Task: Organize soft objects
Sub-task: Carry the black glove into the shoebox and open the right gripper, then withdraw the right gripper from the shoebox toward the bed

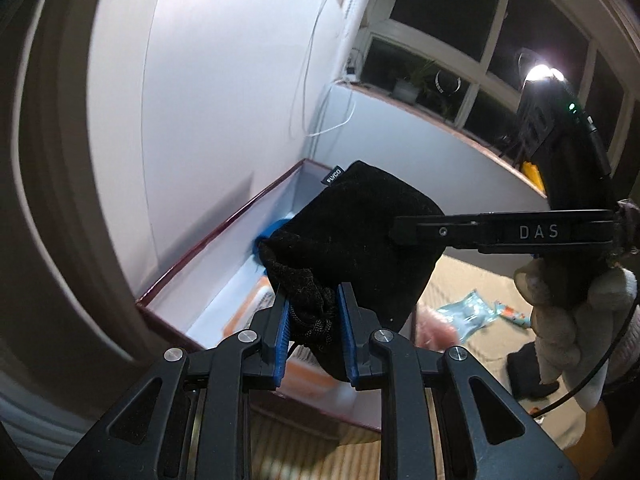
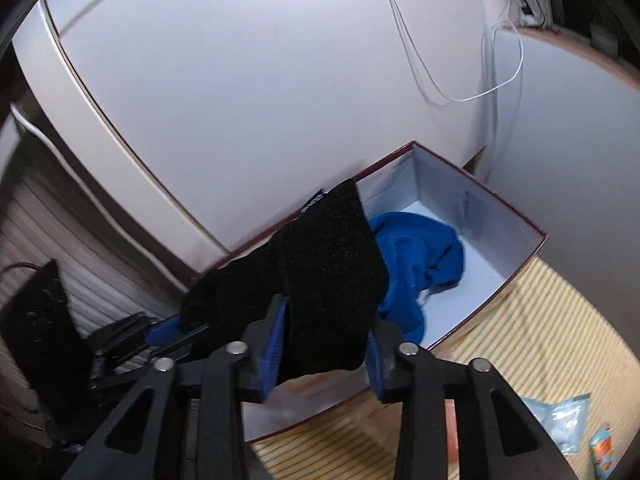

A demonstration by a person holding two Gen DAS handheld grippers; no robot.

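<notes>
A black soft drawstring pouch [image 1: 360, 240] hangs over an open maroon box with a white inside [image 1: 224, 240]. My left gripper [image 1: 312, 320] is shut on its gathered drawstring neck. My right gripper [image 2: 324, 344] is shut on the pouch's other end [image 2: 332, 280]; its finger [image 1: 416, 232] reaches in from the right in the left wrist view. A crumpled blue cloth [image 2: 420, 256] lies in the box [image 2: 500, 208] below the pouch. The left gripper [image 2: 160, 332] shows at lower left in the right wrist view.
The box stands against a white wall [image 2: 280, 80] in a corner, on a striped beige mat [image 2: 540, 320]. A light blue packet [image 1: 468, 312] and a small colourful packet [image 2: 602, 446] lie on the mat. White cables [image 2: 440, 92] hang on the wall. A window sill [image 1: 440, 120] runs behind.
</notes>
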